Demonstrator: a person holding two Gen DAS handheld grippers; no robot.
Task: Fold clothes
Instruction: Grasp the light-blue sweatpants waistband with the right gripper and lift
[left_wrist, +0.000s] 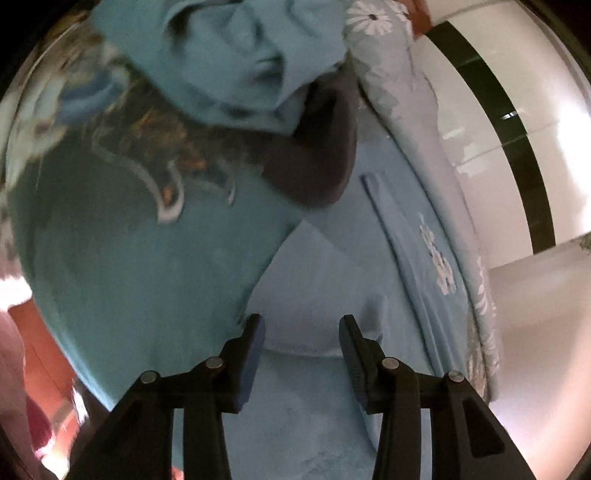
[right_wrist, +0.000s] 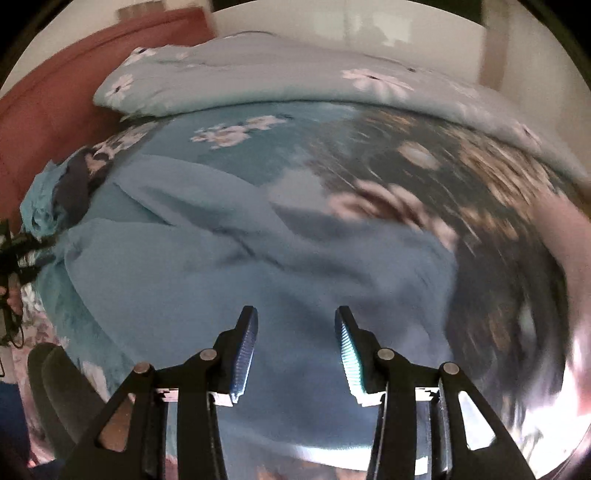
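- Left gripper (left_wrist: 302, 328): jaws wide, nothing between them; I hold it low over the pale blue garment (left_wrist: 314, 295), which I judge readies it for a fresh hold on an edge.
- Right gripper (right_wrist: 295, 321): jaws wide, empty; it hangs over the same pale blue garment (right_wrist: 236, 266), mid-frame in its view.
- Pale blue garment: spread loosely on the bed, creased, with a seam or placket running down the right of centre in the left view; I read the fold as not yet made.
- Crumpled teal cloth (left_wrist: 229, 59): heaped at top centre of the left view, a dark garment (left_wrist: 314, 158) just below it, both set aside, I judge.
- Surface: floral teal bedsheet (right_wrist: 236, 129); a folded flowered quilt (right_wrist: 280, 70) along the top of the right view.
- Room: reddish headboard (right_wrist: 55, 92) upper left; pale wall with a dark band (left_wrist: 491, 122) at right of the left view. Blur hides the right side of the right view.
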